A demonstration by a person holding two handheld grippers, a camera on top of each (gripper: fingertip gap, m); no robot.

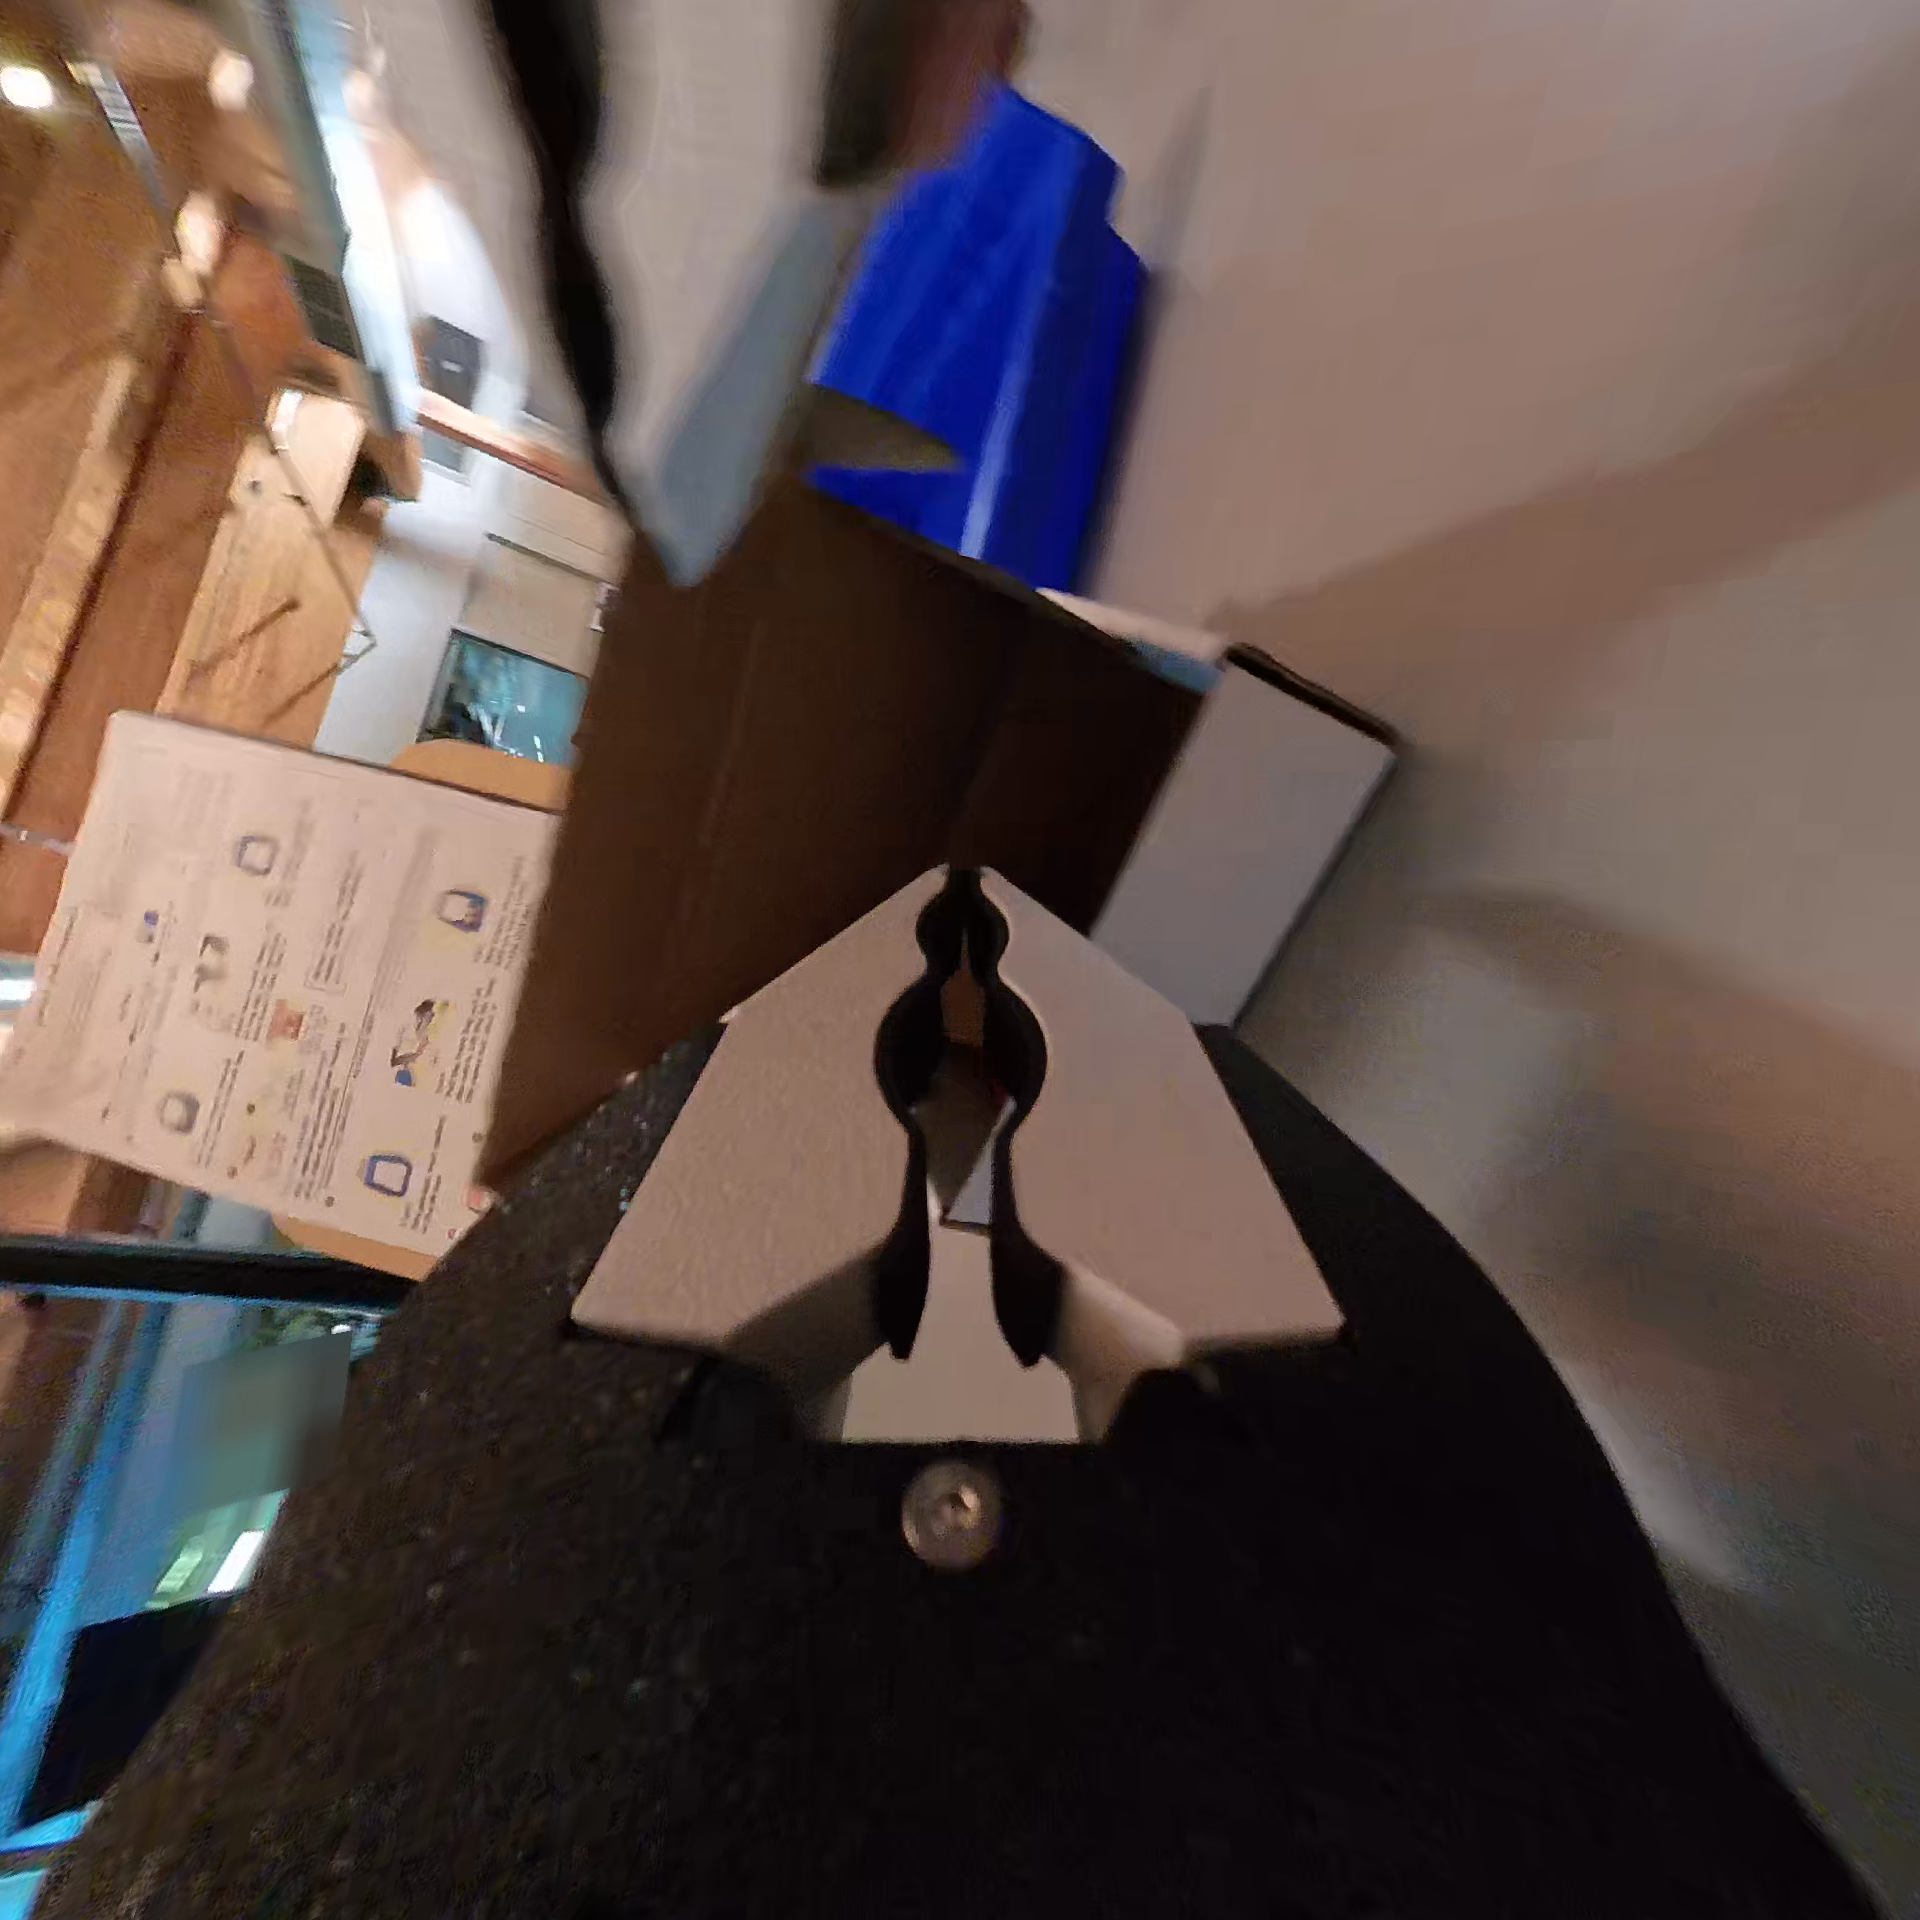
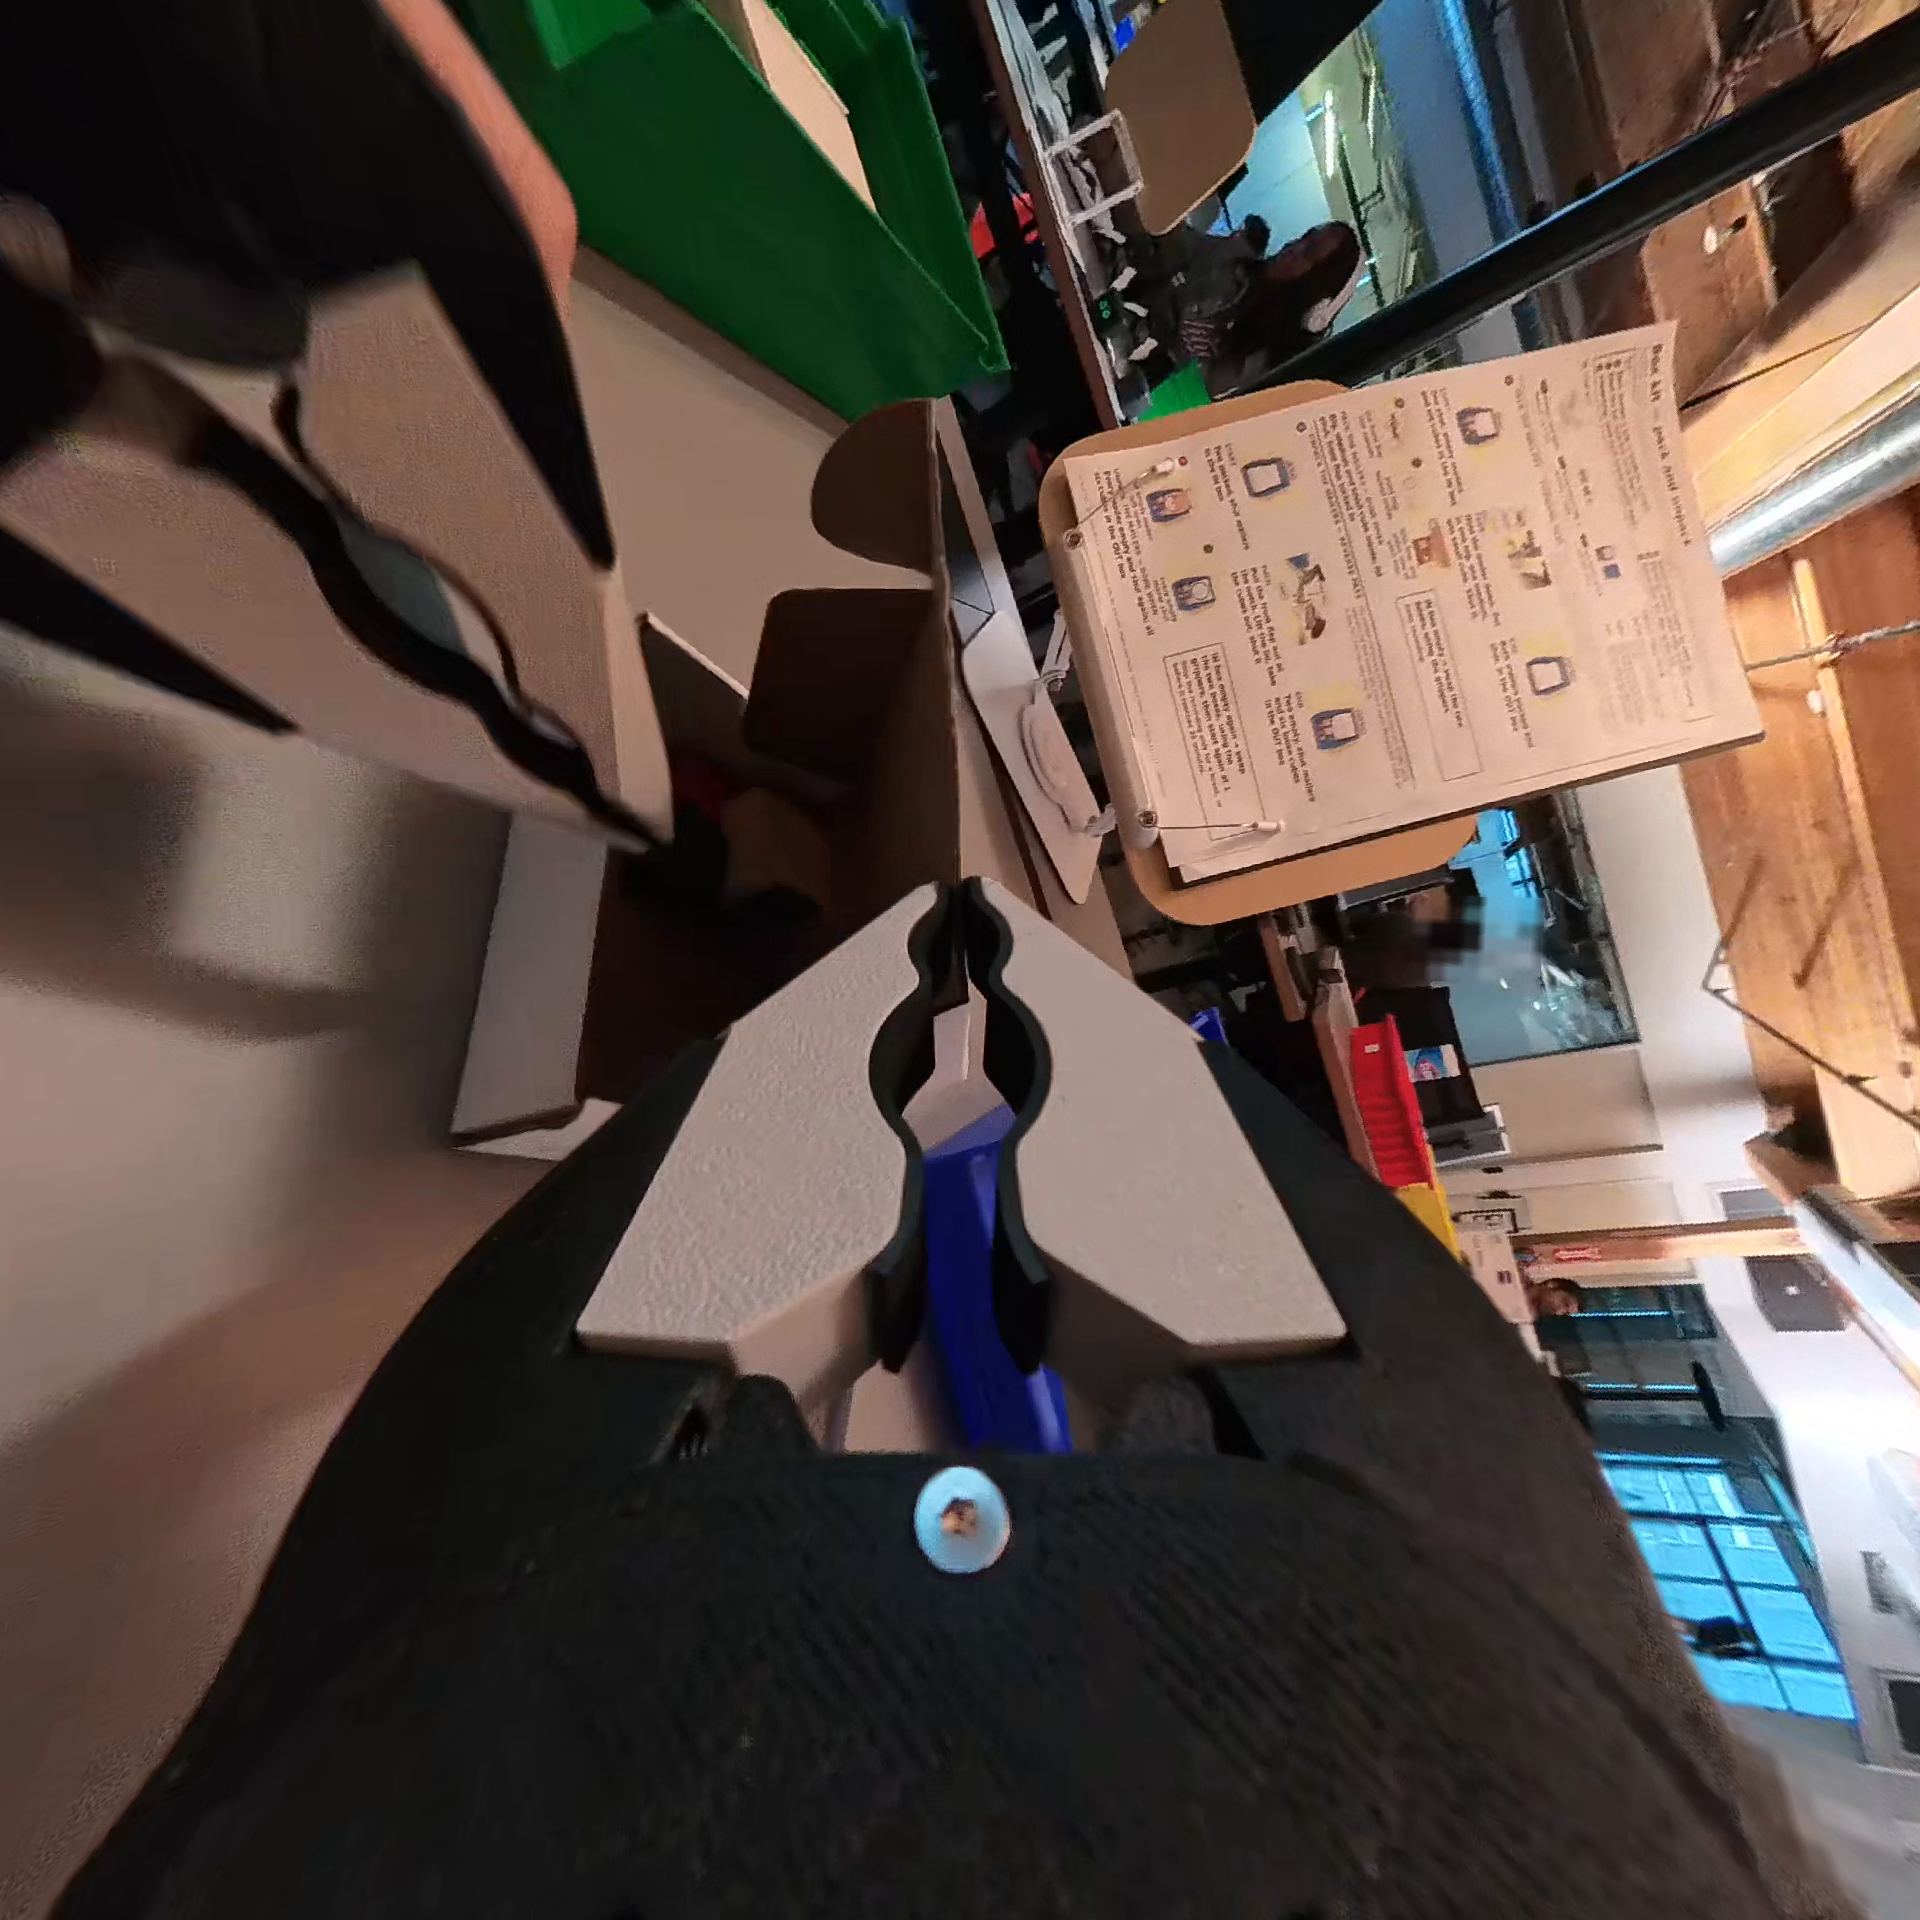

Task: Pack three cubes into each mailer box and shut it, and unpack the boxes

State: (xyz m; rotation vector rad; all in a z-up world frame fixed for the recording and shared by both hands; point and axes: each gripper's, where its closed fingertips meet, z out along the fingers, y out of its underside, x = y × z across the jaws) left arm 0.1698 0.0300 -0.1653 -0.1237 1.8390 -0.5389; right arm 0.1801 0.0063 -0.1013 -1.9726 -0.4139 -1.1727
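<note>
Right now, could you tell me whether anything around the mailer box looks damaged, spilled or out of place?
Nothing stands out. The mailer box sits open with its flaps raised and uncrushed, and the left tongs and right tongs are both shut at its edges. Its contents are too blurred to judge.

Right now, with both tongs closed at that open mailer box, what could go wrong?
1. The right tongs appear clamped on the mailer box wall; pulling could tilt or drag the box.
2. The left tongs reach into the same box from the other side, so the two could collide.
3. The blue bin stands close behind the box and could get knocked.
</note>
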